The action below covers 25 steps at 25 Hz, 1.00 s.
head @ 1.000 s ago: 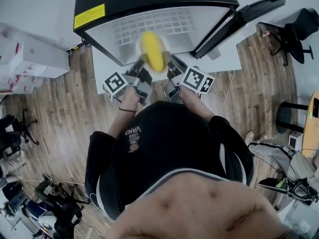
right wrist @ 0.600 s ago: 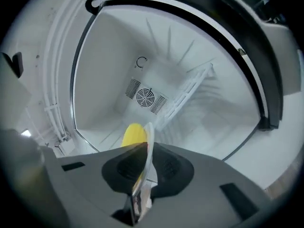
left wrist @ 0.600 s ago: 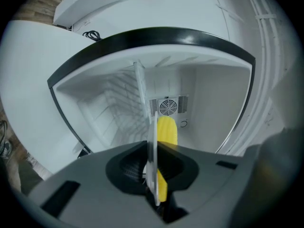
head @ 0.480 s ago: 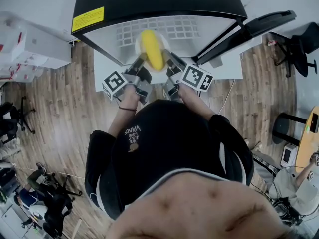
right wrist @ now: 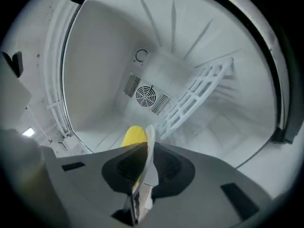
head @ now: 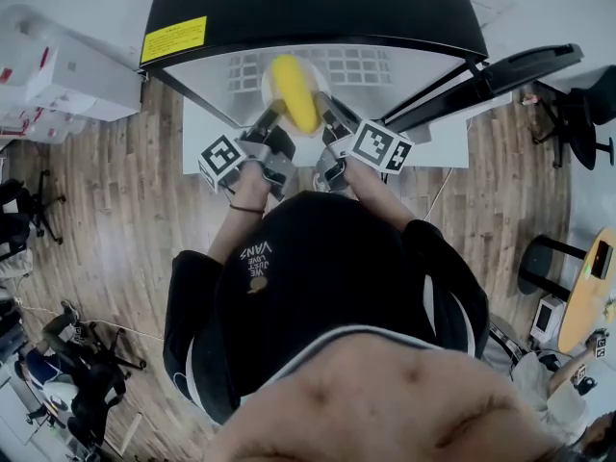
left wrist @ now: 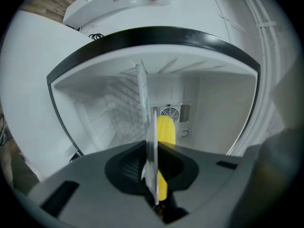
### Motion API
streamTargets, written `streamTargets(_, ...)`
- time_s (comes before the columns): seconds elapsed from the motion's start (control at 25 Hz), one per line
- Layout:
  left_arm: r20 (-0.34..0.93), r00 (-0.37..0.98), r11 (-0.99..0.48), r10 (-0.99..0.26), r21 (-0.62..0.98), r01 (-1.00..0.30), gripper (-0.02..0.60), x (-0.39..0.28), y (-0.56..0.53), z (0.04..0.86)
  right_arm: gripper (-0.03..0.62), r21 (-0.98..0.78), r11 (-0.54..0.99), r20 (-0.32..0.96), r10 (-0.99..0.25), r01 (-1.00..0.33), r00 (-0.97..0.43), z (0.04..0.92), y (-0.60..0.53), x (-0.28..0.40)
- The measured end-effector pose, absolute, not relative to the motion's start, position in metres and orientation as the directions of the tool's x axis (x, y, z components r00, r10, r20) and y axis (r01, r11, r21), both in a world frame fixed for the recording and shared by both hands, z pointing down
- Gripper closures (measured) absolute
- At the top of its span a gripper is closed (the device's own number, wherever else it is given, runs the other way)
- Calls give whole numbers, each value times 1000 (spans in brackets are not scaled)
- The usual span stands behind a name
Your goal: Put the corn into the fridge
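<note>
Head view: corn [head: 295,92] sits on a white plate [head: 269,83] at the fridge [head: 308,8] mouth, left claw [head: 273,115] and right claw [head: 326,114] each clamped on its rim, but only the gripper views show the fan vent [right wrist: 145,95] inside.

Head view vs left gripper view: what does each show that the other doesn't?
Only head view: the person, the wood floor, the yellow label on top of the fridge, its open door, and the left gripper and right gripper together, each shut on the plate.
Only left gripper view: the fan vent on the back wall, and the plate seen edge-on between that gripper's jaws.
Both: the corn on the white plate at the fridge opening.
</note>
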<state>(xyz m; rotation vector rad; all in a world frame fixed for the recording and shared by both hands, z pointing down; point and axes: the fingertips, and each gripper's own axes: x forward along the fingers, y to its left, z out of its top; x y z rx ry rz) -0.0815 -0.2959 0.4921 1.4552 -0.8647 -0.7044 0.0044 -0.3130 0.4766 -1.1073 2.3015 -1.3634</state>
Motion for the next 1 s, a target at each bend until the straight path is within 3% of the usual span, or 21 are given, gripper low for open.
streamTargets(0.6,64,478,37,-876,997,-66,531,-81,-306,491,551,-855,281,129,-697,-435,-705,475,-329,4)
streamTargets(1.0,66,447,53,-892,998,-43,531,-81,-311,489,479,-871,271,112,-703,-410,-702,472,-330,10)
